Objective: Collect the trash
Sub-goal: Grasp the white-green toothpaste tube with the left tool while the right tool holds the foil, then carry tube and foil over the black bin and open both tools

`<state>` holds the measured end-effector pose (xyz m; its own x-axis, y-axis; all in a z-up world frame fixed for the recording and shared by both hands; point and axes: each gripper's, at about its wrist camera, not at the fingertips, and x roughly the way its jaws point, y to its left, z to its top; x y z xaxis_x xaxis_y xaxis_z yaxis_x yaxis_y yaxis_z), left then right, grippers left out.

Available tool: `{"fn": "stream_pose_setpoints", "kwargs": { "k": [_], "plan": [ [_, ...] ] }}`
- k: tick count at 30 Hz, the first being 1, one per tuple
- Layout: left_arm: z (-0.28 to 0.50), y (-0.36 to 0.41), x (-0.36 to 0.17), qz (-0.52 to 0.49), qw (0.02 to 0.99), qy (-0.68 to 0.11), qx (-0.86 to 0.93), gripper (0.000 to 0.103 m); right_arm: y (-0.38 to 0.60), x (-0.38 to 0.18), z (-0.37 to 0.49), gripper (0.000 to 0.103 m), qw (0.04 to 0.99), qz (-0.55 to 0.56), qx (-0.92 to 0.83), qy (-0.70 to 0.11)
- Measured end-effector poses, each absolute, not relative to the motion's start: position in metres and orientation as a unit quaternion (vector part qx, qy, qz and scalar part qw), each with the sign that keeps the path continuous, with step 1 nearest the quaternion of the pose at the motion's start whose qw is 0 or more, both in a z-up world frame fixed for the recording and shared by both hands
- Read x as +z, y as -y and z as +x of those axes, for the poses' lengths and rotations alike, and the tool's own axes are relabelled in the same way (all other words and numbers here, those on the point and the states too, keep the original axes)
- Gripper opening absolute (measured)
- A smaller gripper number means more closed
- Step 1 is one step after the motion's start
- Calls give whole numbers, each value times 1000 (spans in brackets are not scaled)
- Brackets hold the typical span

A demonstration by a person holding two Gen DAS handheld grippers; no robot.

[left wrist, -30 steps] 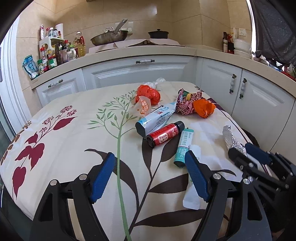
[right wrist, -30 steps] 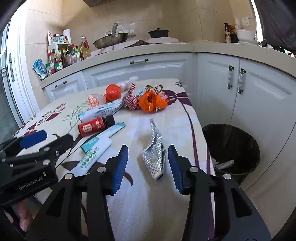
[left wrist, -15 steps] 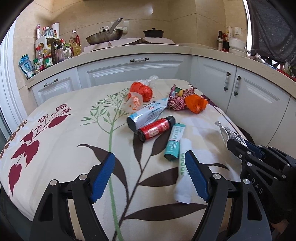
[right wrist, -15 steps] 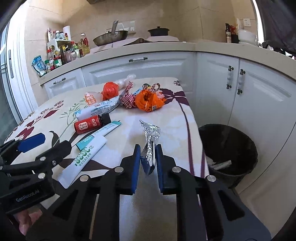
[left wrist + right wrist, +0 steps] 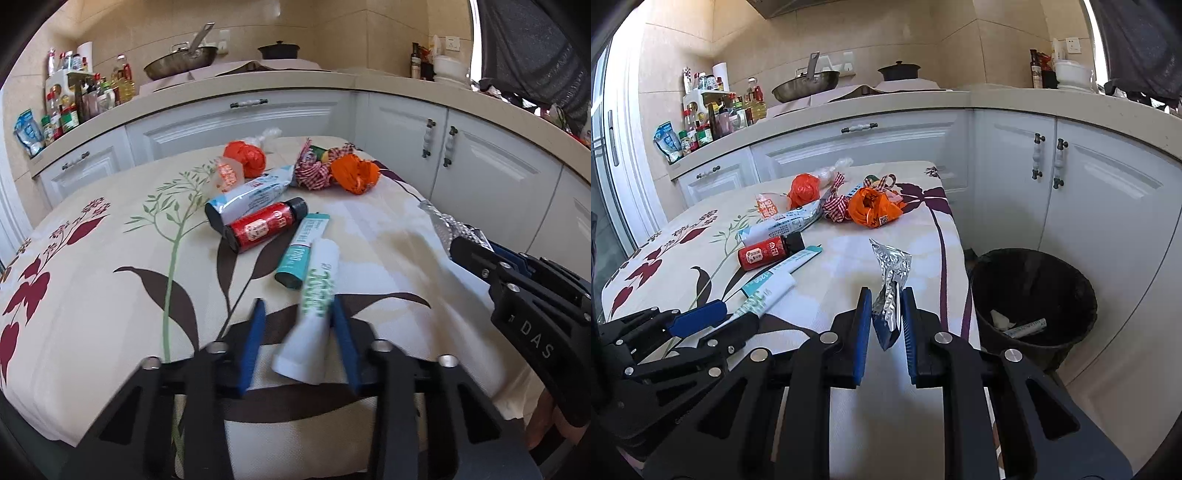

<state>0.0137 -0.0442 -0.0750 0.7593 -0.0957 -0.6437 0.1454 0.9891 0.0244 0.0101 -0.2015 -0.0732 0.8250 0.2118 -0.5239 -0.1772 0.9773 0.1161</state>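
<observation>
A table [image 5: 92, 295] under a floral cloth is seen carrying the litter, and a black bin [image 5: 1034, 295] stands on the floor just off its right edge, nearer the right gripper [image 5: 884, 325] than the left. That gripper is pressed onto a crumpled foil wrapper [image 5: 892, 280], which is held upright between the blue pads, clear of the cloth; the bin lies to its right and lower, so the coming move is judged to be a swing rightward over the rim. The left gripper [image 5: 299, 332] is partly closed around the near end of a white toothpaste tube [image 5: 314, 310], whose long axis runs away from the claw, roughly along the fingers; whether both pads are touching it cannot be told through the blur. A teal tube [image 5: 303, 247], a red bottle [image 5: 264, 225] and orange bags [image 5: 354, 171] lie further off. Half a second ago the left jaws were spread wide beside the tube, and the wrapper was already pinched.
</observation>
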Motion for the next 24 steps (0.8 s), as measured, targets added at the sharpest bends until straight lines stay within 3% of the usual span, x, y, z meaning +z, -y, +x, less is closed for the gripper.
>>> {"fn": "stream_pose_setpoints", "kwargs": {
  "k": [1,24],
  "plan": [
    [13,45,-75,39,937,-340,-65,19,201,-73,10,17,955,31,102,-277],
    [22,63,-34,26,951,-291,-106,19,228,-48,6,17,969,19,65,-238]
  ]
}}
